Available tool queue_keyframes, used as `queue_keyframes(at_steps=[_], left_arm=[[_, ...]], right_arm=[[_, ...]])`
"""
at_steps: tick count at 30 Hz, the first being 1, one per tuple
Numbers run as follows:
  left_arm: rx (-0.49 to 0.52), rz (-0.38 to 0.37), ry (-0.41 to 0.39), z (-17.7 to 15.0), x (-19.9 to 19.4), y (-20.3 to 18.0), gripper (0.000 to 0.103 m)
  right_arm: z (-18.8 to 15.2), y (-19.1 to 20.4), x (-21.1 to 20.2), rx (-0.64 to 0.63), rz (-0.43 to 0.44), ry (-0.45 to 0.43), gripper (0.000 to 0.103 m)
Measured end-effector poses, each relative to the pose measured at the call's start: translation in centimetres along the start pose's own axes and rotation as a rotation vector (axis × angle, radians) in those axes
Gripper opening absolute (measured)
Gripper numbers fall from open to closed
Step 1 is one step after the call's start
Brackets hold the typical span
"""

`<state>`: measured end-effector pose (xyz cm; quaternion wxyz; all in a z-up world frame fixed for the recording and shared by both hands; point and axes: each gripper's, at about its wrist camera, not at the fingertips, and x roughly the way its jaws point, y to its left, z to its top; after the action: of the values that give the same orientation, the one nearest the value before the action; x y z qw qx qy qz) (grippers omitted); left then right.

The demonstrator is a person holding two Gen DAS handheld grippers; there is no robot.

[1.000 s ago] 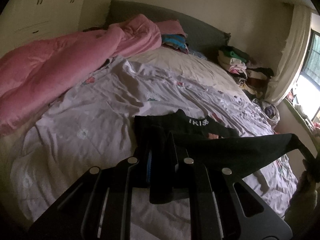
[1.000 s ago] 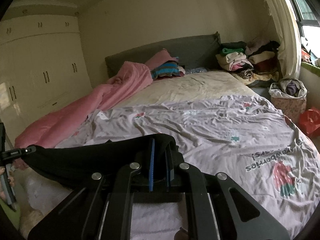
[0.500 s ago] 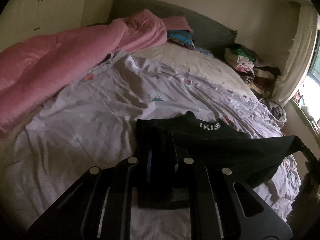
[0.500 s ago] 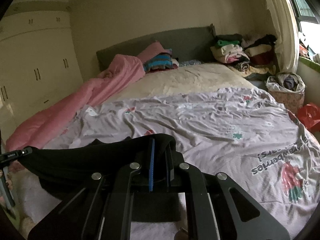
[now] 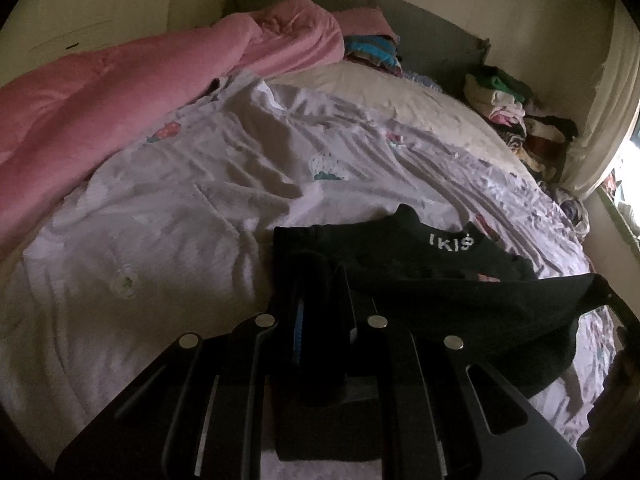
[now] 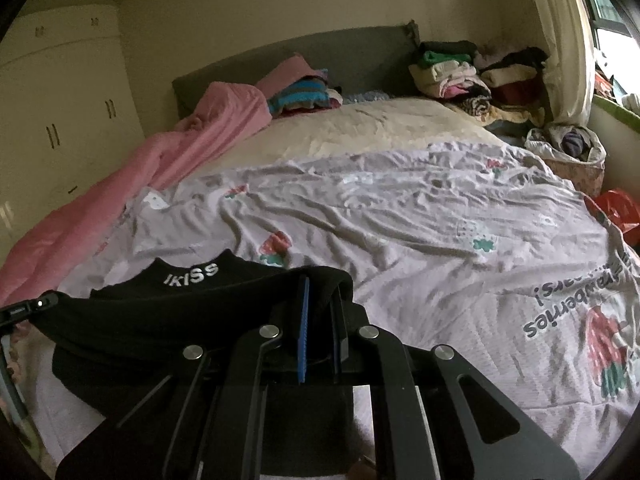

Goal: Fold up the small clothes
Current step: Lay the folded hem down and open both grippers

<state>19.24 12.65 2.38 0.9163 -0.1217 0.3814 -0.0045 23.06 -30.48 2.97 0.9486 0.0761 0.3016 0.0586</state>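
- Left wrist view: the left claw [image 5: 320,292] is pinching one edge of a black garment [image 5: 420,256] with white letters, which hangs stretched above the printed bedsheet [image 5: 180,208], beside the pink duvet [image 5: 100,96].
- Right wrist view: the right claw [image 6: 320,312] is pinching the opposite edge of the garment [image 6: 168,312]; the left claw [image 6: 28,308] is at the far left edge. A clothes pile [image 6: 460,72] lies near the headboard.

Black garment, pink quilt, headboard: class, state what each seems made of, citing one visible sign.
Black garment: probably matte knit; it drapes limply between both grippers.
Pink quilt: likely soft padded fabric; puffy, rounded folds.
Headboard: seemingly grey upholstery; dull, no shine.
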Motion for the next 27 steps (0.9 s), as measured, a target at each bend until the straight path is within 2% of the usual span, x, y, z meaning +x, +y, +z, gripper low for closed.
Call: queue_keyframes(at_steps=[15,18,19,21,22,23,27], left_arm=[[0.017,0.038,0.047,0.1,3.2,0.2,0.008],[0.016,0.036,0.045,0.2,3.2,0.2,0.009],[0.016,0.034,0.042,0.2,3.3,0.3,0.01],[0.008,0.042,0.022,0.2,3.0,0.4,0.02],[0.007,0.055,0.007,0.3,2.7,0.4,0.033],[0.007,0.063,-0.01,0.4,2.3,0.5,0.035],[-0.018,0.058,-0.056,0.8,0.6,0.9,0.036]], right_arm=[[-0.9,-0.3,3.8,-0.014,-0.049,0.065,0.009],[-1.0,-0.2,4.0,-0.026,-0.065,0.062,0.017],[-1.0,-0.1,4.0,-0.03,-0.075,0.06,0.023],[-1.1,-0.3,3.8,-0.024,-0.076,0.057,0.032],[-1.1,-0.4,3.6,-0.016,-0.078,0.056,0.042],[-1.2,-0.5,3.3,-0.012,-0.084,0.051,0.046],[-1.4,-0.5,1.9,-0.017,-0.092,0.027,0.047]])
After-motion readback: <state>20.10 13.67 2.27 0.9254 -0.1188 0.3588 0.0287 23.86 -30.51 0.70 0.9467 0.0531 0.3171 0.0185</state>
